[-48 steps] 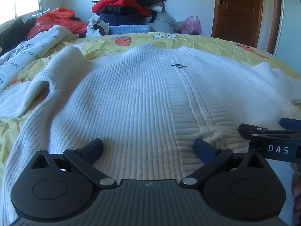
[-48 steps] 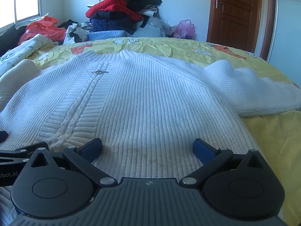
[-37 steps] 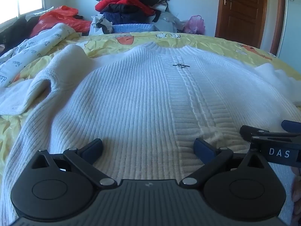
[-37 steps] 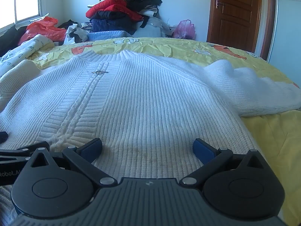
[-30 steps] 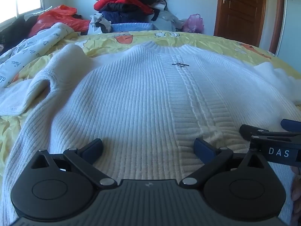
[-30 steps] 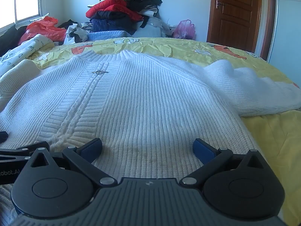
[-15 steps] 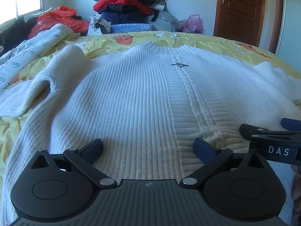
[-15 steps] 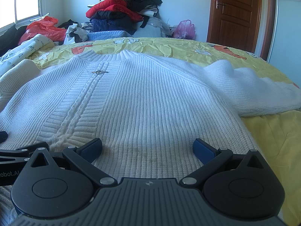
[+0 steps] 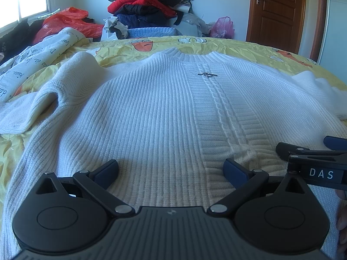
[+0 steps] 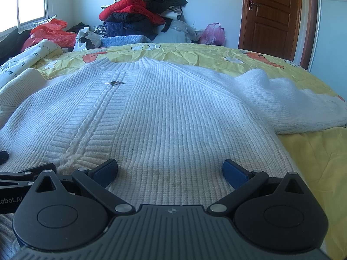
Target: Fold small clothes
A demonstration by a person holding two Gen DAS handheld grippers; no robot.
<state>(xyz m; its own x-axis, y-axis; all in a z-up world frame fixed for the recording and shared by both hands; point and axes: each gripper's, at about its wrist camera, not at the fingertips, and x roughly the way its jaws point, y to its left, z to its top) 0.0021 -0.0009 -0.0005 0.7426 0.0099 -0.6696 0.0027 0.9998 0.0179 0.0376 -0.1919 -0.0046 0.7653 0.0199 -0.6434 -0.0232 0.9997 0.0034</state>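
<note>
Both wrist views sit low at the hem of the white ribbed knit sweater [image 9: 151,112], facing its collar; they share its central cable braid [image 10: 91,125].

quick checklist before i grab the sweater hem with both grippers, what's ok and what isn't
1. Left gripper open, fingers spread over the hem: ok.
2. Right gripper open, fingers spread over the hem: ok.
3. White sweater body lying flat on the yellow bedsheet: ok.
4. Sleeves laid out straight: not ok, the left sleeve is bunched and the right sleeve lies rumpled.
5. Fingers touching the knit: cannot tell.
6. Hem edge visible: cannot tell, the gripper bodies hide it.
</note>
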